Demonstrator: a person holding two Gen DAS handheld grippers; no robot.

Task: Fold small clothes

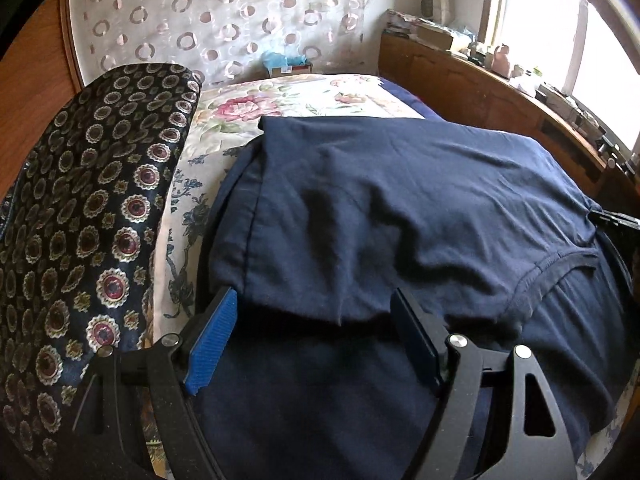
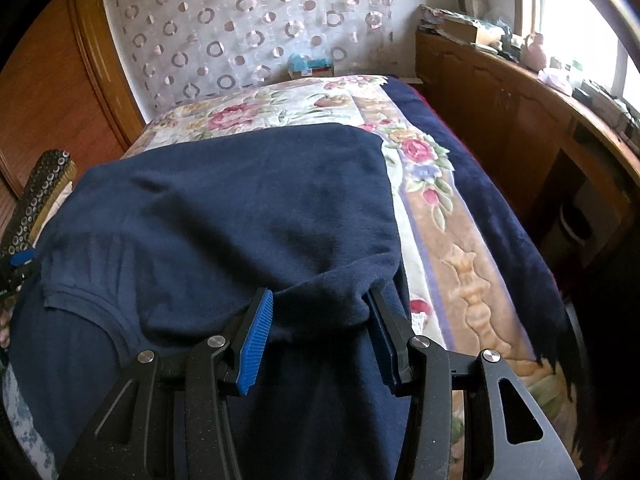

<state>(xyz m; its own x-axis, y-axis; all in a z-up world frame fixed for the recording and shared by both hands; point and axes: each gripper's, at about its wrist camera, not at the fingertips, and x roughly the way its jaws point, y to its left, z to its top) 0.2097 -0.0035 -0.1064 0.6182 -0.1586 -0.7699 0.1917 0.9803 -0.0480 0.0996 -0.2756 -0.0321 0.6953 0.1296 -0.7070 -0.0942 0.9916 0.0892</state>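
A navy blue T-shirt lies on the floral bedspread, with its upper layer folded over toward me. It also shows in the right wrist view. My left gripper is open, its blue pads either side of the folded edge on the shirt's left side. My right gripper is open, with a bunched fold of the shirt between its pads at the shirt's right side. The left gripper's pad shows at the far left of the right wrist view.
A dark patterned cushion lies left of the shirt. A circle-patterned curtain hangs behind the bed. A wooden cabinet with clutter under the window runs along the right. A small box sits at the bed's head.
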